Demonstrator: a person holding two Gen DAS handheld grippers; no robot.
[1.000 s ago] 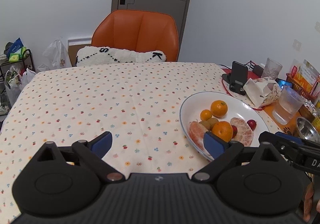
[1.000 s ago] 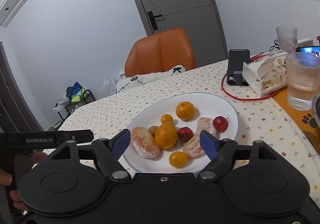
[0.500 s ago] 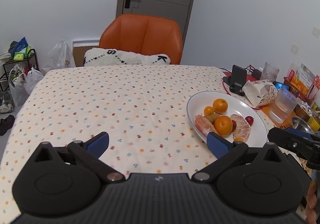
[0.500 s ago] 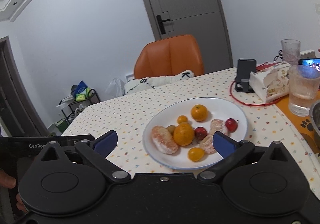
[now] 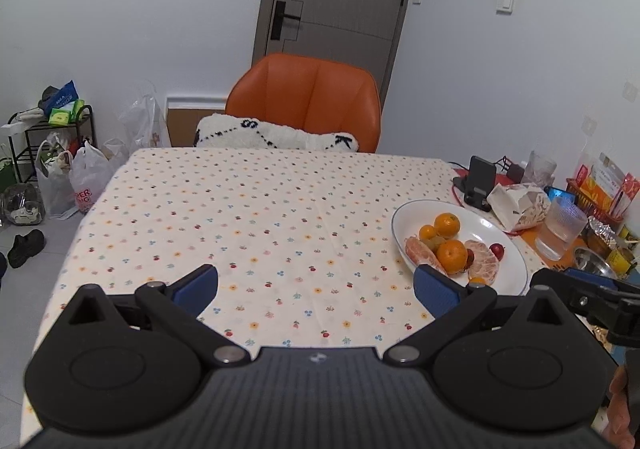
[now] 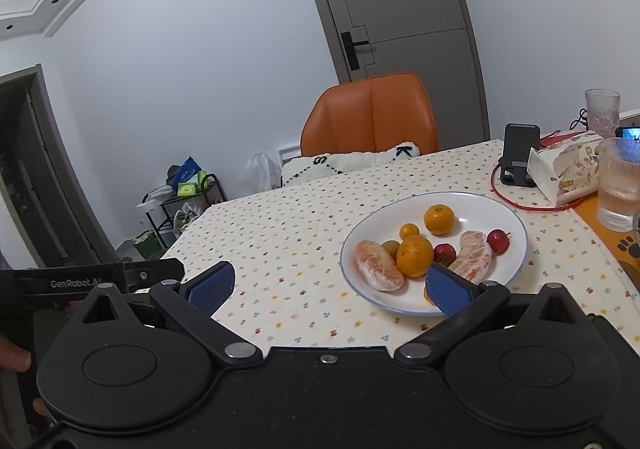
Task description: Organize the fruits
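Observation:
A white plate point(image 5: 516, 257) point(image 6: 480, 209) on the dotted tablecloth holds oranges point(image 6: 415, 255) point(image 5: 451, 256), two peeled pomelo pieces point(image 6: 378, 265) point(image 6: 474, 261), small red fruits point(image 6: 498, 241) and a greenish fruit point(image 6: 391, 247). My left gripper point(image 5: 316, 287) hangs open above the bare cloth, left of the plate, nothing between its fingers. My right gripper point(image 6: 328, 289) is open too, held back from the plate's near left rim; its right pad point(image 6: 446, 289) overlaps the plate edge in view.
An orange chair point(image 5: 306, 101) with a white cushion point(image 5: 276, 137) stands at the table's far side. At the right are a phone stand point(image 6: 518, 153), a tissue pack point(image 6: 568, 169), a water glass point(image 6: 618, 185) and a metal bowl point(image 5: 592, 269). Bags and a rack point(image 5: 48, 153) sit on the floor left.
Both grippers have pulled back and risen from the plate, which now looks smaller and further off. Both stay open. The fruits have not moved.

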